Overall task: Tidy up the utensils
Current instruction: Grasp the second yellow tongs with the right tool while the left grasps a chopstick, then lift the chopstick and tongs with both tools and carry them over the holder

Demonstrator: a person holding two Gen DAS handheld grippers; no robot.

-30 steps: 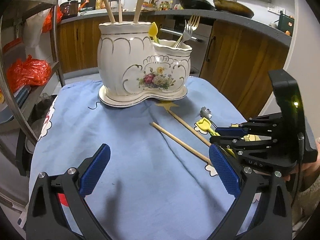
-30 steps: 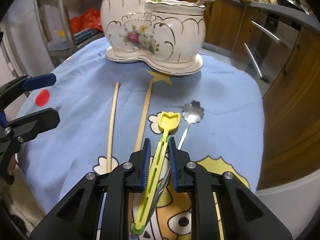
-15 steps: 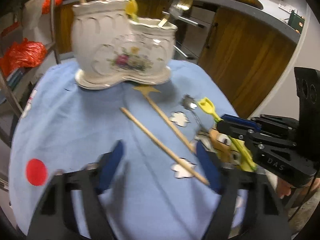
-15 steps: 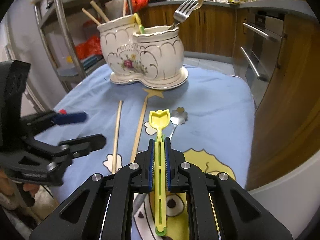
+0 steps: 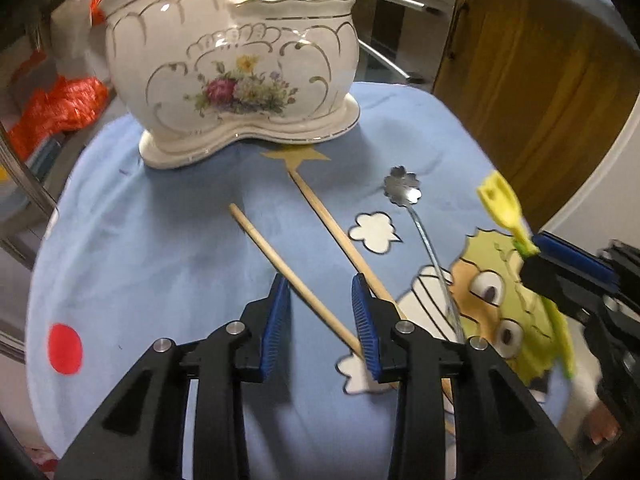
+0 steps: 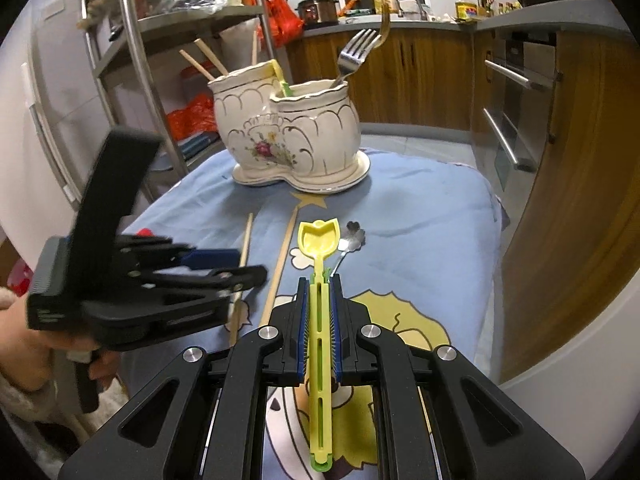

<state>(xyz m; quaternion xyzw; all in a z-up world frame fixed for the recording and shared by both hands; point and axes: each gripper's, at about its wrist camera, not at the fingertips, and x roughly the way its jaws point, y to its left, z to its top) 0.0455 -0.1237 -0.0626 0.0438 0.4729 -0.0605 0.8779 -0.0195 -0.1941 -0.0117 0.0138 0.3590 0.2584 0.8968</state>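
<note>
My right gripper [image 6: 319, 292] is shut on a yellow plastic spoon [image 6: 319, 240] and holds it above the table, its bowl toward the white floral ceramic utensil holder [image 6: 296, 136]. The spoon also shows in the left wrist view [image 5: 500, 204]. My left gripper [image 5: 320, 308] is open, low over the blue cloth, its pads either side of one wooden chopstick [image 5: 280, 264]. A second chopstick [image 5: 332, 224] lies just right of it. A metal flower-bowl spoon [image 5: 404, 188] lies further right. The holder [image 5: 236, 64] contains chopsticks, a yellow spoon and a fork [image 6: 356, 56].
The round table has a blue cartoon-print cloth [image 5: 160, 240]. A metal shelf rack with red bags [image 6: 192, 116] stands at the left. Wooden kitchen cabinets [image 6: 580, 160] and an oven stand close on the right, beyond the table edge.
My left gripper moved forward and down over the nearer chopstick and its jaws narrowed around it. My right gripper lifted the yellow spoon off the cloth and levelled it.
</note>
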